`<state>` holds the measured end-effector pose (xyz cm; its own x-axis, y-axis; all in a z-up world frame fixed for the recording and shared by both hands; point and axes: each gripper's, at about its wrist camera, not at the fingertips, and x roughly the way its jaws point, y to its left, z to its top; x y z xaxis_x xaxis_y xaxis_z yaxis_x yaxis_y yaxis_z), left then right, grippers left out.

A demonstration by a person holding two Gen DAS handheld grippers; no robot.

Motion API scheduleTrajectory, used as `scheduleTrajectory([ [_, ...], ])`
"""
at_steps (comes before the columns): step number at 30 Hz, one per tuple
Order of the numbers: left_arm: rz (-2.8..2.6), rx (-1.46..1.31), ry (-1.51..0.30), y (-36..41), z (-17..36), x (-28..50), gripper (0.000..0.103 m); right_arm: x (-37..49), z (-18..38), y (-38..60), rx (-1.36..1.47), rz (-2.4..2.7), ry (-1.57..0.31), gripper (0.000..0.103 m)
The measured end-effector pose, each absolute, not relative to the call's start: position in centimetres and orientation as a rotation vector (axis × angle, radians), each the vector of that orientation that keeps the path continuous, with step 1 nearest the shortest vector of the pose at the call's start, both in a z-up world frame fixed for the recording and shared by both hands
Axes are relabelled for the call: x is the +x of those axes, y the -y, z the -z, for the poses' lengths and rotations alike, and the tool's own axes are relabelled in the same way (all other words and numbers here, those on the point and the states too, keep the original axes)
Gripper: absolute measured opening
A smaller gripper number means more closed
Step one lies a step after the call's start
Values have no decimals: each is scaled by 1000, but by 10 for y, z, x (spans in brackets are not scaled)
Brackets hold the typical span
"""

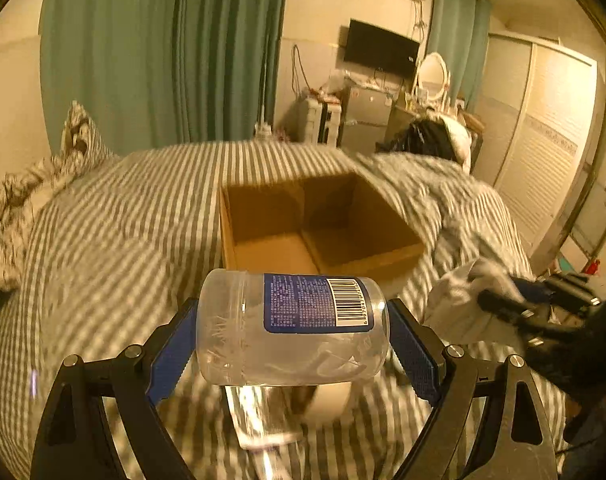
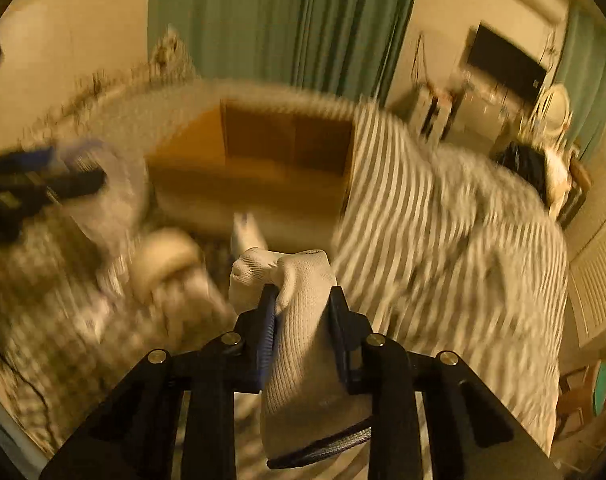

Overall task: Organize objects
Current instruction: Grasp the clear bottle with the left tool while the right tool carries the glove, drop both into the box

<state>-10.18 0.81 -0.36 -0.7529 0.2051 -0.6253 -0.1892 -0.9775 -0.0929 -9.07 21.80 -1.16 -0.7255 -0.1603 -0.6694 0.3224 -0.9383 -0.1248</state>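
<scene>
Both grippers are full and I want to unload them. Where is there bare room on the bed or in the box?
Both compartments of the open brown cardboard box look bare. The striped grey-and-white bedcover is free left of the box. It is crowded beneath the clear plastic jar in the left gripper, and rumpled right of the box, near the white knit glove in the right gripper.

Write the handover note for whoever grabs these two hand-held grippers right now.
Left hand-held gripper: shut on a clear plastic jar, held sideways above the striped bedding.
Right hand-held gripper: shut on a white knit glove.
The cardboard box sits open on the bed just ahead; its two compartments look empty from the left wrist view.
Done: both items picked up.
Left: probably place the jar and glove in the box. A roll of tape and a clear item lie on the bedding under the jar, not yet collected.
</scene>
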Motion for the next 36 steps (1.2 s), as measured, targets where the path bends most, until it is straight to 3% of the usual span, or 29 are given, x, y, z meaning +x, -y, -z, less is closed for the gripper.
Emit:
scheduleTrajectory([
  [6,-2850,-925,-41,-16,-18,-159,92,-144,-51,-198,815,2733,-314,25],
  [13,-2822,-1007,22,-11,10,-220,92,-219,-36,-182,852,2723,-176,27],
  [15,-2796,-1053,39,-11,22,-228,93,-233,-22,-182,879,2723,-118,31],
  [17,-2764,-1096,32,-13,31,-232,95,-236,-13,-183,889,2718,-75,47],
  [19,-2776,-1082,-27,-16,34,-228,98,-233,-7,-186,887,2716,-69,62],
  [20,-2792,-1071,-57,-18,33,-224,100,-229,-6,-187,879,2720,-79,63],
  [31,-2860,-913,-62,-12,-17,-153,100,-151,-69,-214,740,2807,-150,73],
  [36,-2860,-909,-42,-12,-15,-114,100,-103,-76,-223,731,2816,-179,75],
])
